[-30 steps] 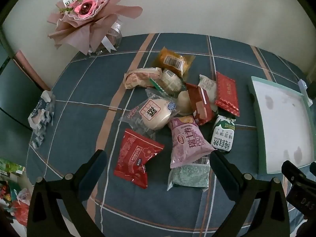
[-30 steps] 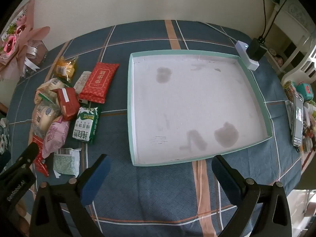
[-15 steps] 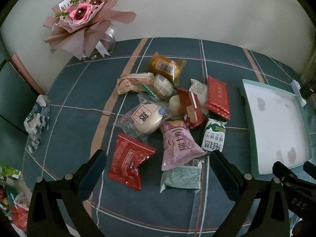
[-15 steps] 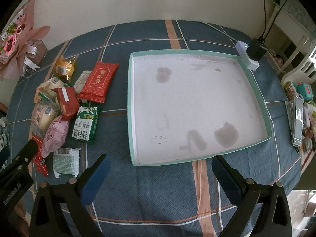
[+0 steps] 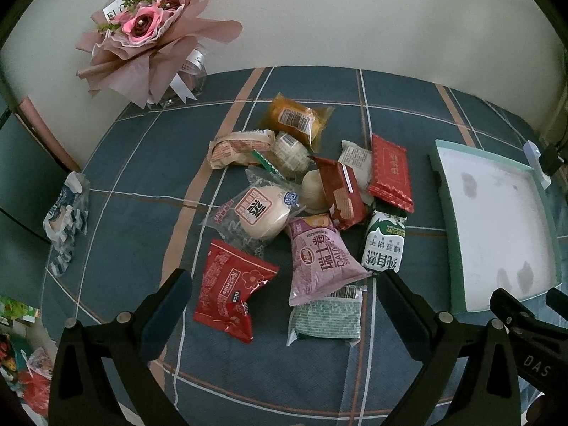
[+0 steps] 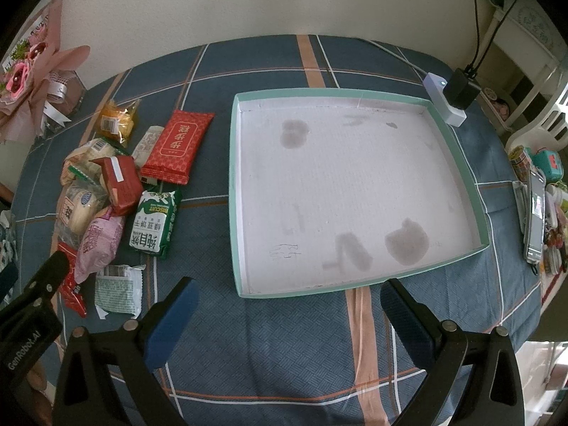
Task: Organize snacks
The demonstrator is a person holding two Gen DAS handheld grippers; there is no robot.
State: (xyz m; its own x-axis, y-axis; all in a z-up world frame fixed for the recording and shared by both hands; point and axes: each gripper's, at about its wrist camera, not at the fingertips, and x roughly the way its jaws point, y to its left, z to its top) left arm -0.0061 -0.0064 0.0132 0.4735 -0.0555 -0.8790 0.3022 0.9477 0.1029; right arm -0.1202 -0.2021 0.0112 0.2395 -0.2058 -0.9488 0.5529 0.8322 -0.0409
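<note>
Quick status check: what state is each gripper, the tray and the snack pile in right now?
left gripper: open, holding nothing, above the snacks
right gripper: open, holding nothing, at the tray's near edge
tray: no snacks in it, stained floor
snack pile: on the tablecloth beside the tray, packets overlapping

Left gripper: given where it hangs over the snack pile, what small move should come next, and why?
Probably lower the left gripper, jaws open and empty, onto the pink snack bag or the grey-green packet lying between its fingers. The teal tray holds nothing yet, and the right gripper, also open, sits in front of the tray, away from the pile.
</note>
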